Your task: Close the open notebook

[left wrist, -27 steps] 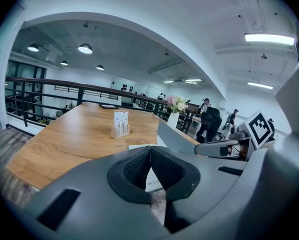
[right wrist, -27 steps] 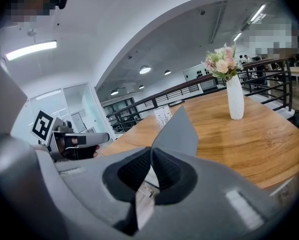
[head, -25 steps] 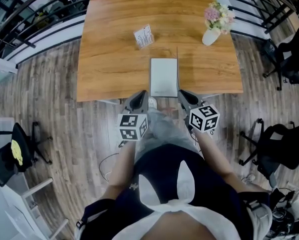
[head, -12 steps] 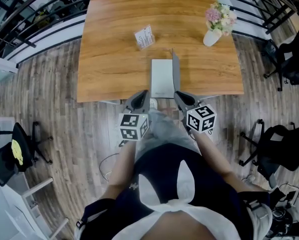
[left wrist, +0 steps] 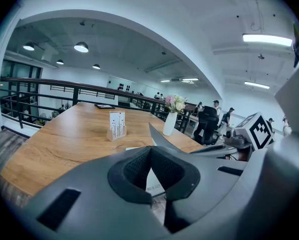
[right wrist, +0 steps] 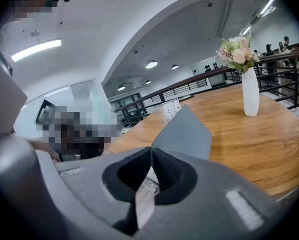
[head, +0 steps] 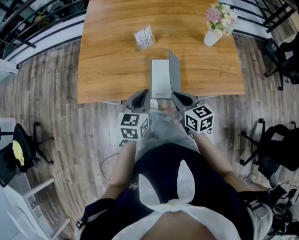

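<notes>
notebook [head: 161, 79] at the near edge of the table [head: 114, 59], its cover [head: 174, 74] stood up, partway to closed.
your right gripper [head: 175, 97] is clamped on the cover's near corner so it can swing over the white page [head: 159, 71]; your left gripper [head: 141, 96] has its jaws together, empty, just beside the notebook.

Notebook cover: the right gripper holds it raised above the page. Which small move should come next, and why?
Probably swing the right gripper leftward and down, jaws shut on the cover, until it lies on the white page. The cover stands tilted over that page, not flat, so the notebook is not closed yet. The left gripper is shut and empty.
</notes>
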